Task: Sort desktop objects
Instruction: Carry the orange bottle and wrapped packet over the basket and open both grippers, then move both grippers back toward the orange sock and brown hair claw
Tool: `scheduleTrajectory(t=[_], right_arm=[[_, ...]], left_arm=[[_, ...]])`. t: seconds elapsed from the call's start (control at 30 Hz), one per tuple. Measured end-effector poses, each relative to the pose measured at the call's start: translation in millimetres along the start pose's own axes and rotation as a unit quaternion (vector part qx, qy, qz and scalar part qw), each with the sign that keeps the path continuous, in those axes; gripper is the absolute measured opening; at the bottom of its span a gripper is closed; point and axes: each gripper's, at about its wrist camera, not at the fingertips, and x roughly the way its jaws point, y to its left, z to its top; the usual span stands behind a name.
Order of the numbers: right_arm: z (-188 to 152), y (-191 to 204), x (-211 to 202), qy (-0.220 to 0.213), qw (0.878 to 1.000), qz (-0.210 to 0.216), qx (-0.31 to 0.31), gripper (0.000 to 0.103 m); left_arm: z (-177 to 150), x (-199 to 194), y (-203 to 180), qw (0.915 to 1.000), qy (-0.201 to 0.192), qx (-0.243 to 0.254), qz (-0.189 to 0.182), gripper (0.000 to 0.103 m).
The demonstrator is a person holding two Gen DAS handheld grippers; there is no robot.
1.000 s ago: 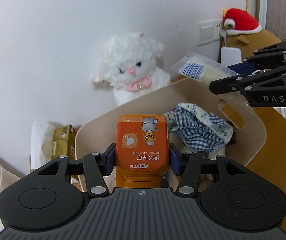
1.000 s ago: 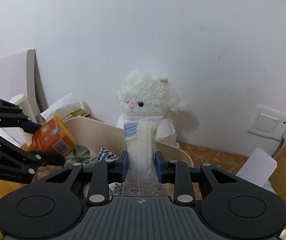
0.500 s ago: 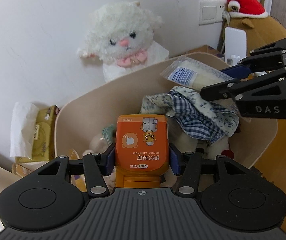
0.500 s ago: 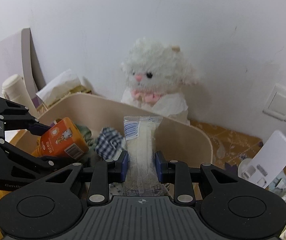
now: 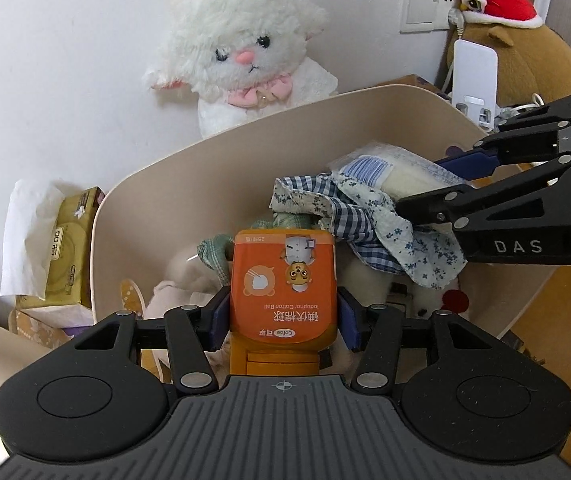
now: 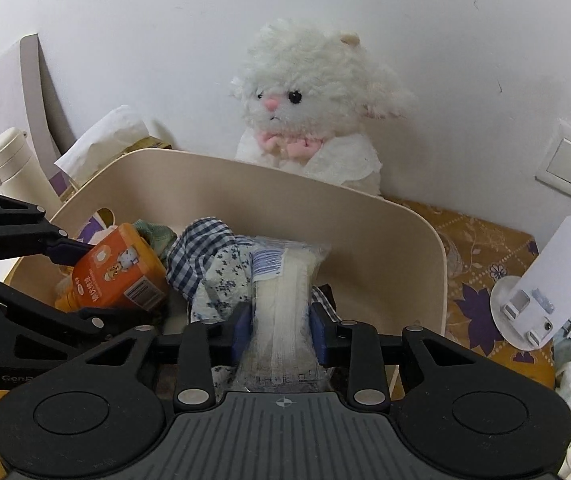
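My left gripper point(image 5: 283, 312) is shut on an orange cotton-ball pack point(image 5: 283, 288), held low inside the beige bin point(image 5: 205, 148); its jaws are starting to open, with the pads still against the pack's sides. The right wrist view shows that pack point(image 6: 117, 272) between the left gripper's fingers point(image 6: 69, 246). My right gripper point(image 6: 280, 320) is opening. A clear, cream-filled packet point(image 6: 285, 276) lies between its pads, resting on a blue checked and flowered cloth point(image 6: 205, 248) in the bin point(image 6: 285, 176). From the left wrist, the right gripper point(image 5: 437, 184) reaches in from the right around the packet point(image 5: 397, 172).
A white plush lamb point(image 5: 245, 60) sits behind the bin against the wall. A tissue pack point(image 5: 61, 248) and a cream flask point(image 6: 13, 164) stand to its left. To the right are a white stand point(image 6: 545, 280), cables and a brown plush with a red hat point(image 5: 497, 0).
Both grippers have come down into the bin. The packet, held up in the air before, now lies on the cloth, and the right jaws have widened a little around it.
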Motion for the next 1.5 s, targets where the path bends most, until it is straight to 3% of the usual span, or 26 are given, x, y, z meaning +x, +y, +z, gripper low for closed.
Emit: scheduleTrajectory(t=[0.1, 0.2, 0.5, 1.03, 1.5], right_arm=[[0.3, -0.9, -4.7, -0.002, 1.000, -0.002, 0.001, 0.060], [0.7, -2.3, -9.7, -0.005, 1.000, -0.003, 0.004, 0.071], [2.6, -2.8, -28.1, -0.023, 1.000, -0.004, 0.002, 0.087], [1.6, 3.3, -78.5, -0.067, 0.998, -0.008, -0.003, 0.096], [-24.7, 0.9, -136.2, -0.113, 0.993, -0.001, 0.013, 0.103]], left_arm=[[0.5, -0.1, 0.5, 1.0000, 0.001, -0.006, 0.002, 0.067], [0.9, -0.9, -0.4, 0.9999, 0.002, -0.008, 0.006, 0.071], [3.0, -13.3, -2.6, 0.9996, -0.012, -0.018, 0.021, 0.078], [2.5, -64.8, -11.1, 0.9965, -0.062, -0.039, 0.039, 0.078], [-23.0, -111.4, -21.2, 0.9924, -0.087, -0.071, 0.050, 0.078]])
